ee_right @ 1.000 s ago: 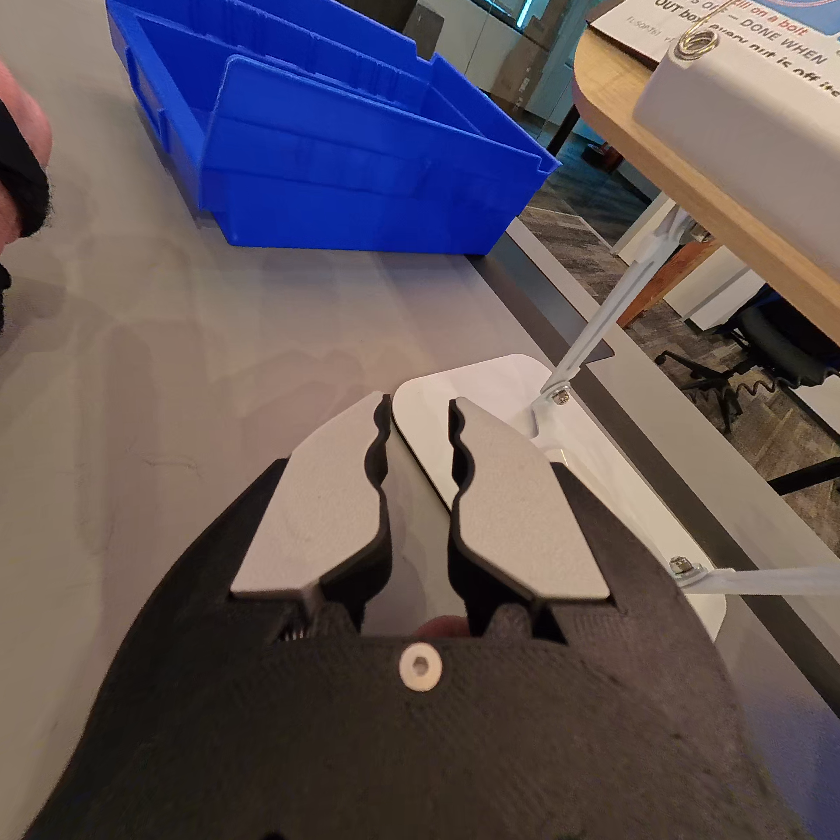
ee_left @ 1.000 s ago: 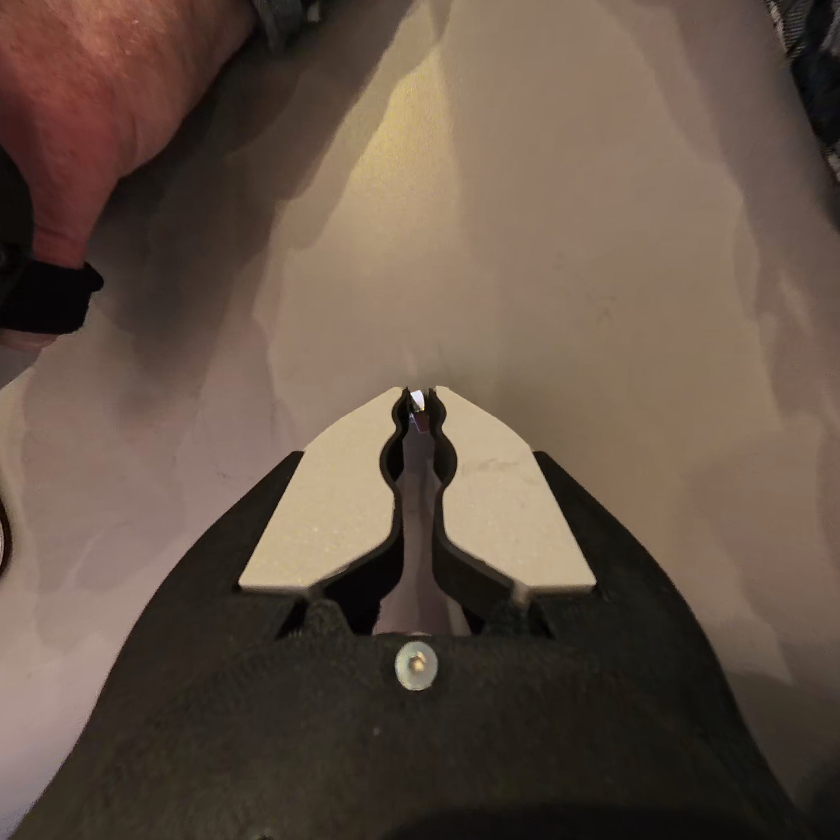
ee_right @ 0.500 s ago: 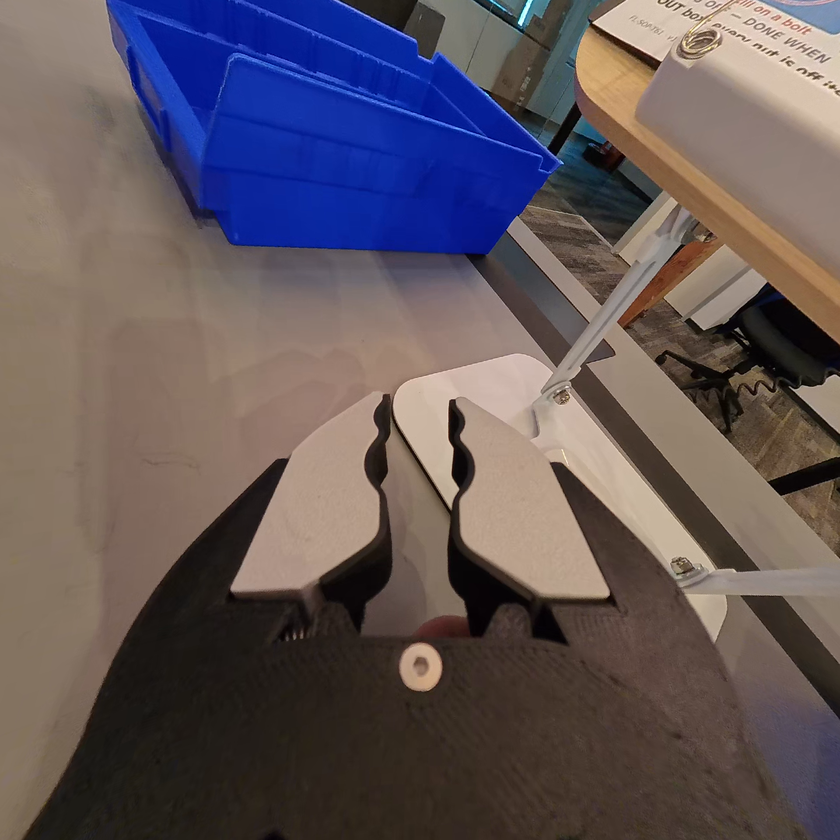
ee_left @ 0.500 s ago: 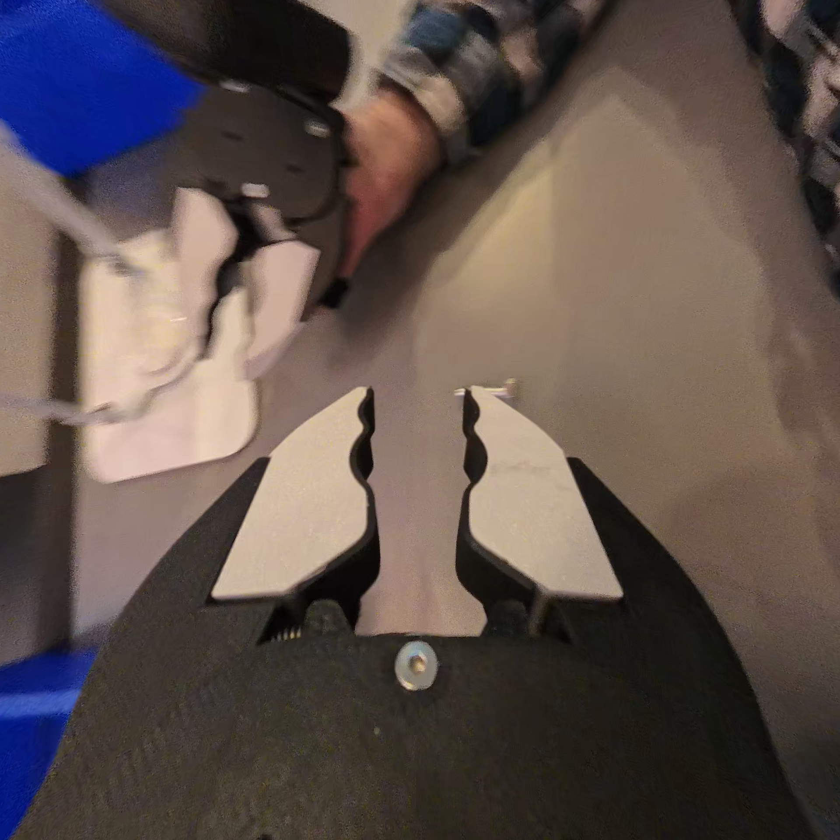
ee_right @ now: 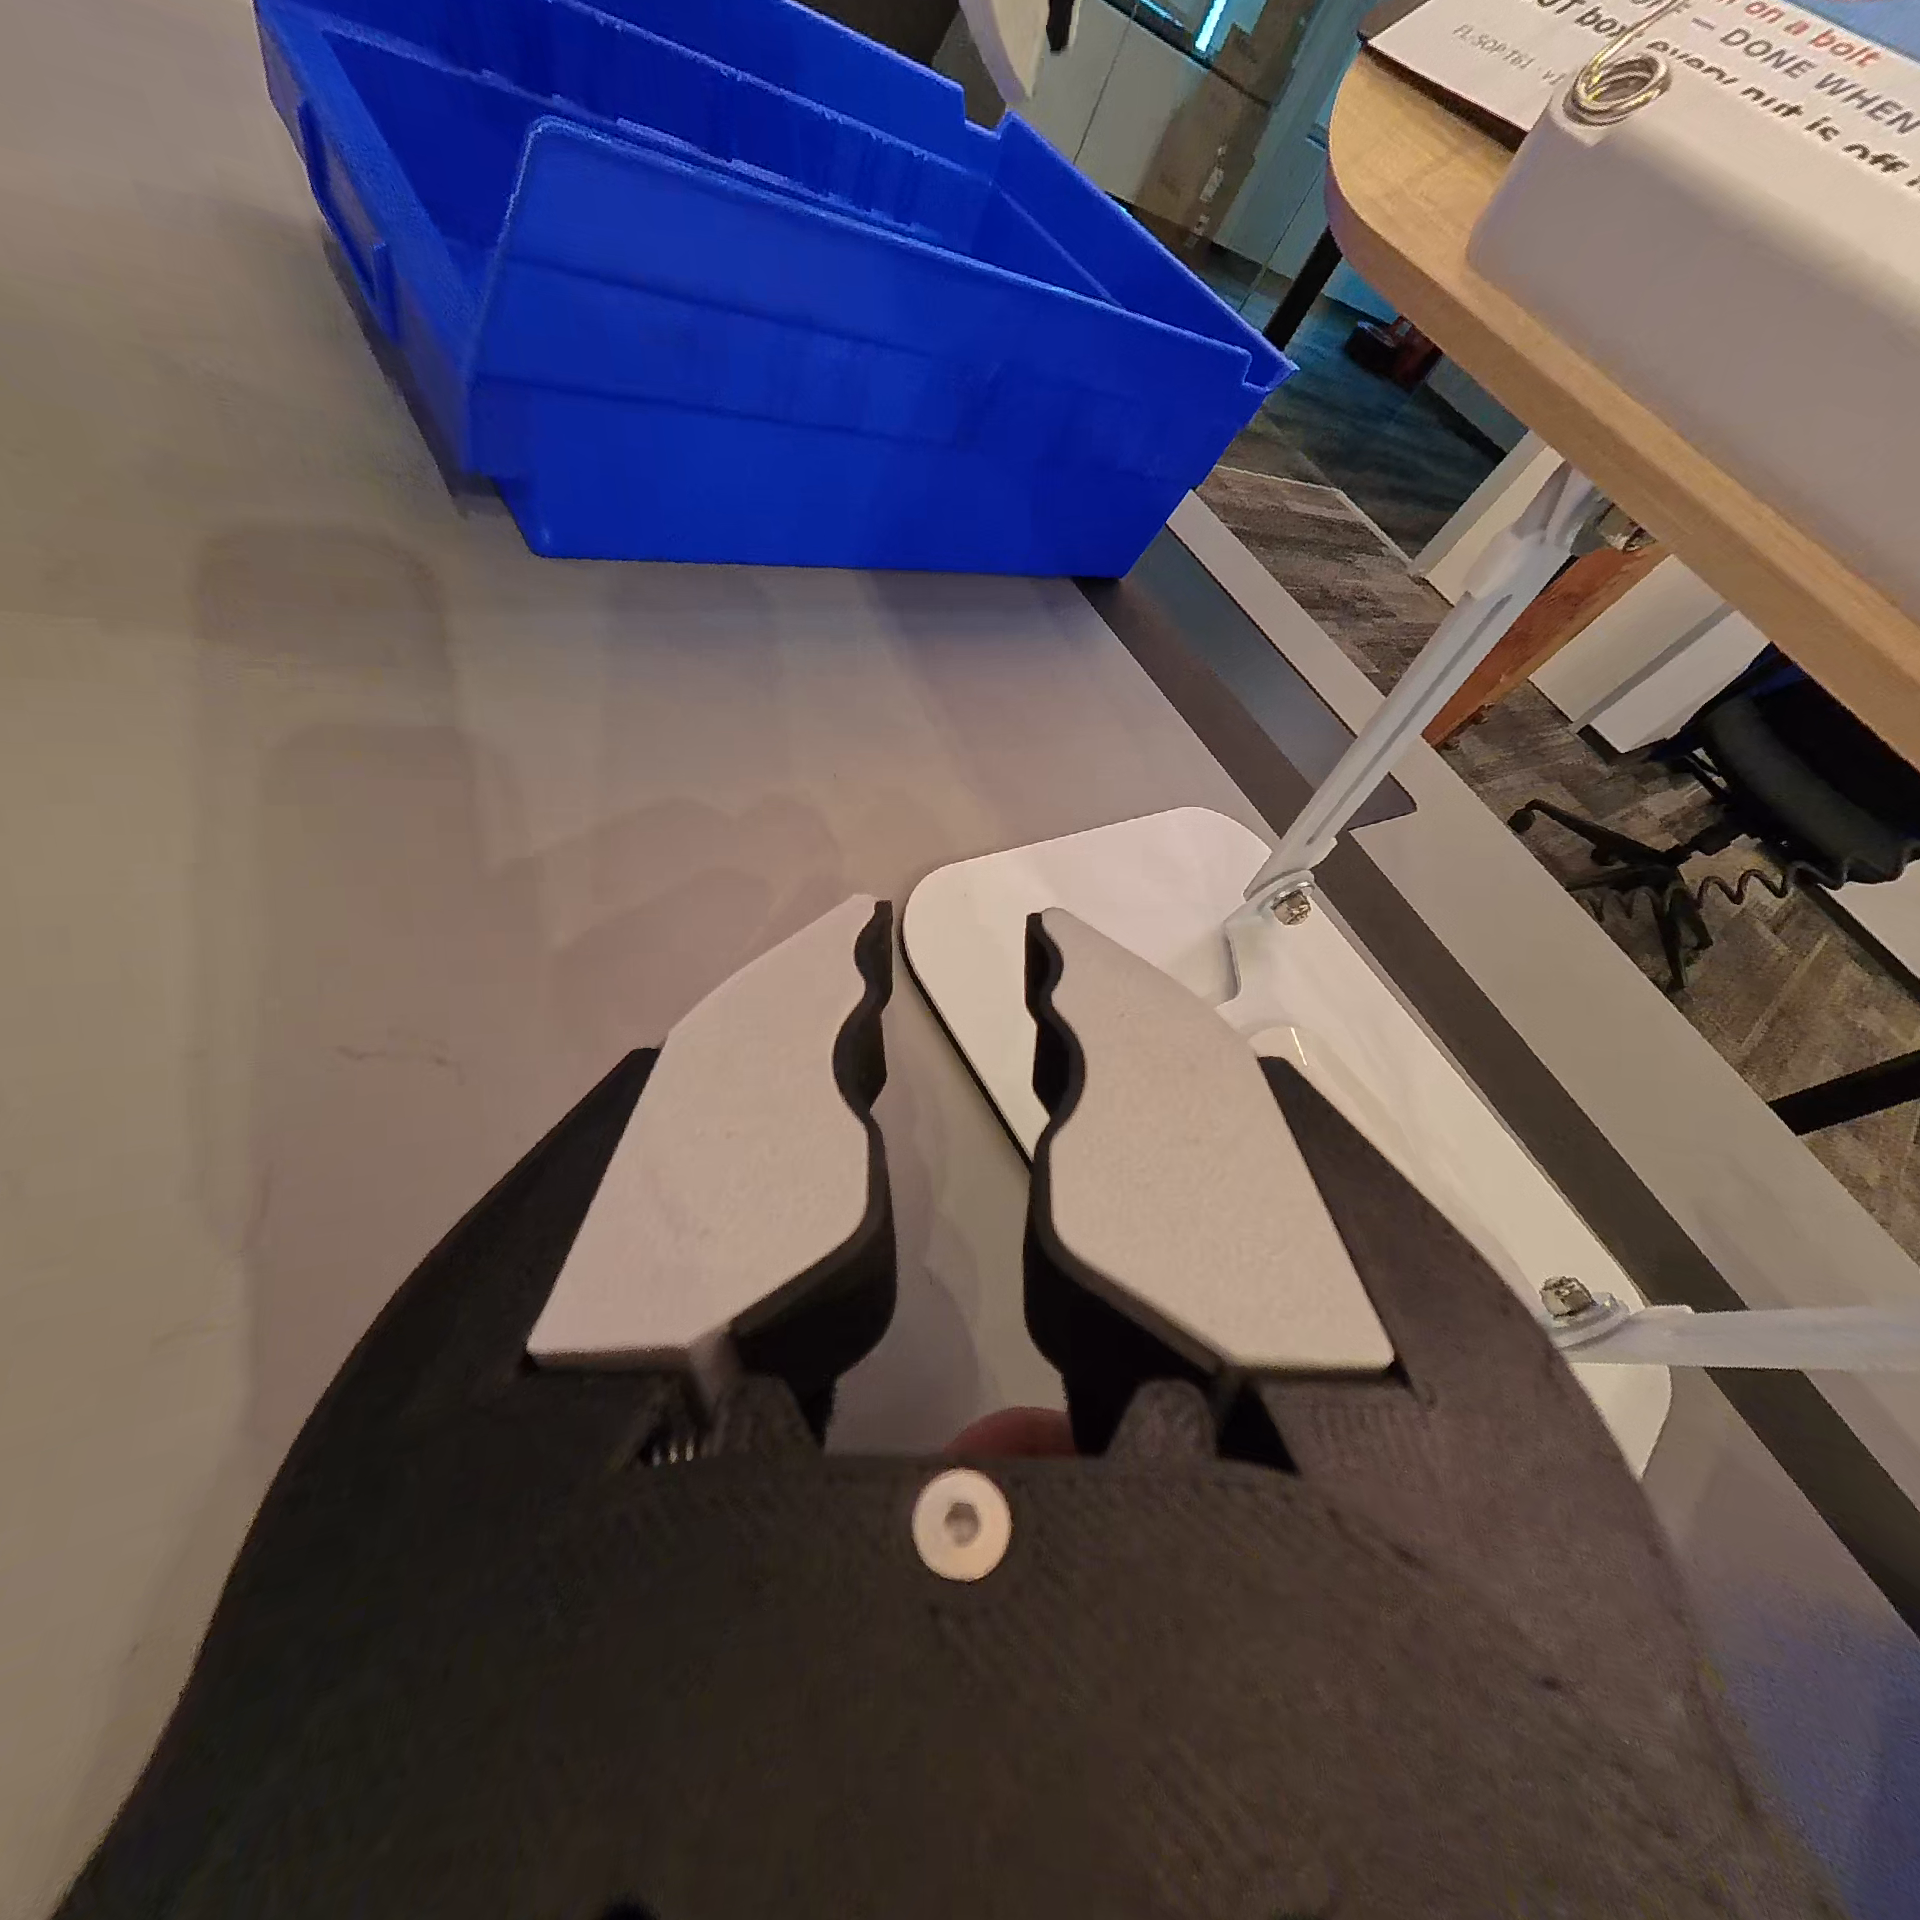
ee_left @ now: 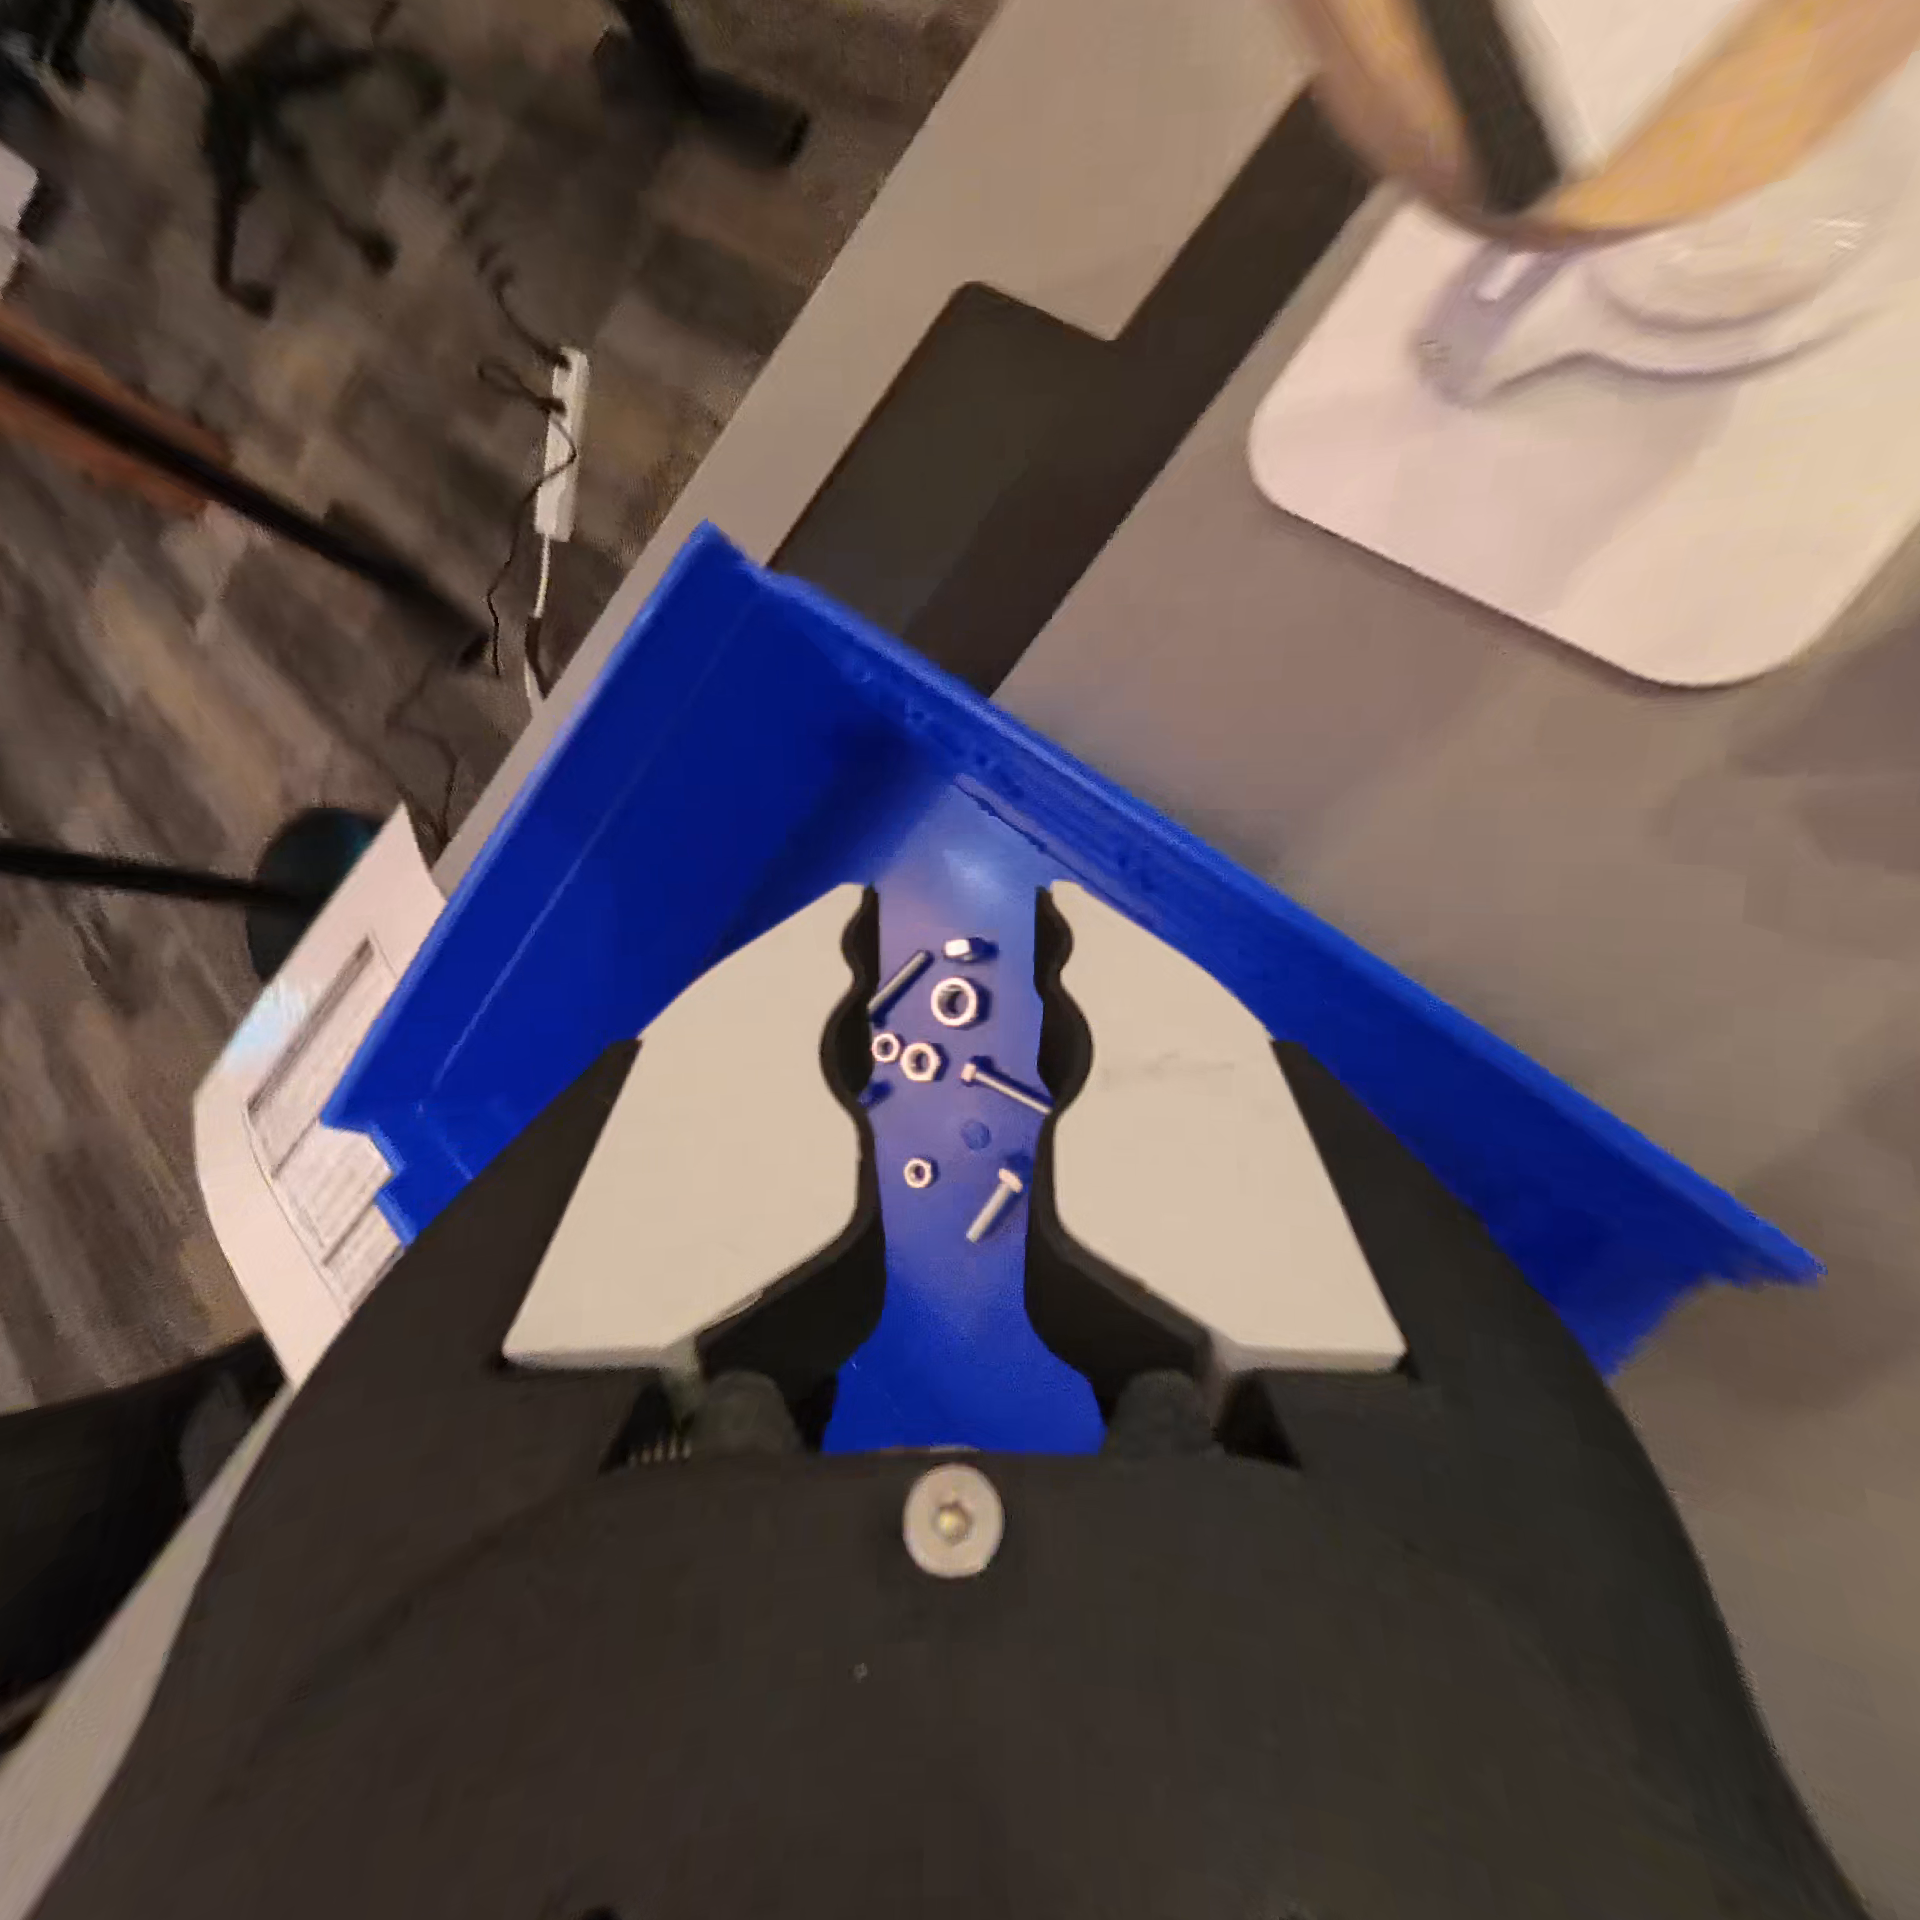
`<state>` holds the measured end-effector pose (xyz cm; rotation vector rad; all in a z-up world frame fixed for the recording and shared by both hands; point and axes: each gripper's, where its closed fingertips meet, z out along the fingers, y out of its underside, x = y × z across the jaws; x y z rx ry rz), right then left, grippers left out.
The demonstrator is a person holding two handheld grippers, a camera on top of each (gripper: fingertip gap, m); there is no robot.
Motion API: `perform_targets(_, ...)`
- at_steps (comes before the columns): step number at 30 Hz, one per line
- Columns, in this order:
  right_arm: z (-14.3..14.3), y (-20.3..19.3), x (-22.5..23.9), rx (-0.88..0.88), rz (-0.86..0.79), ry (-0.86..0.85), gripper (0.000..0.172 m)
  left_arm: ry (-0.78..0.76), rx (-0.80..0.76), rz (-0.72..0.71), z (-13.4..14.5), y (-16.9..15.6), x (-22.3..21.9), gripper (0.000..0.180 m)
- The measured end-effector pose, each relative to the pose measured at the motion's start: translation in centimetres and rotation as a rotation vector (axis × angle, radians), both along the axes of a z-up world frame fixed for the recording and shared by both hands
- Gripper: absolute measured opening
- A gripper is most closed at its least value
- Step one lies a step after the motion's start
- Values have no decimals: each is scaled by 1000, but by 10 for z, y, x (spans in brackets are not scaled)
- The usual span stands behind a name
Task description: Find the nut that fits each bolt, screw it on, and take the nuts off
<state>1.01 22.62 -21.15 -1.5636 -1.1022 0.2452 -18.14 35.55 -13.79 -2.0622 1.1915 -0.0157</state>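
In the left wrist view my left gripper (ee_left: 956,899) hangs open and empty above a blue bin (ee_left: 644,883). Between its fingers I see the bin floor with several silver nuts, such as a large one (ee_left: 957,1003) and a smaller one (ee_left: 918,1061). Bolts lie there too, one (ee_left: 1006,1086) near the right finger and a shorter one (ee_left: 994,1203) below it. In the right wrist view my right gripper (ee_right: 961,914) is open and empty, low over the grey table (ee_right: 416,831). Its tips are at the edge of a white base plate (ee_right: 1101,883).
Blue bins (ee_right: 831,416) stand nested at the back of the table. A thin white stand arm (ee_right: 1403,707) rises from the base plate, bolted to it. A wooden table (ee_right: 1507,343) with a white box (ee_right: 1714,208) is at right. The base plate also shows in the left wrist view (ee_left: 1558,499). Some 25 centimetres of space lies between my two pairs of fingers.
My left gripper was shut on a small metal part, then opened and left it on the table. It has since swung over the blue bin. My right gripper has stayed put and open.
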Motion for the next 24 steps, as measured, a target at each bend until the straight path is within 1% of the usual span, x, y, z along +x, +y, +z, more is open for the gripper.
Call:
perform_targets(2,0,0,0,-1,0,-2,24,15,-30,56,-12,14,-10,23)
perform_targets(6,-2,0,-1,-1,1,-11,25,25,-137,101,-48,33,-19,25)
perform_targets(8,-2,0,-1,-1,2,-12,24,43,-230,103,-70,34,-22,26)
perform_targets(11,-2,0,-1,0,3,-12,25,88,-294,105,-92,34,-31,27)
perform_targets(16,-1,-1,-1,5,7,-13,25,96,-368,55,-106,23,-31,27)
perform_targets(24,-1,-2,-2,11,11,-17,25,151,-403,80,-126,26,-35,29)
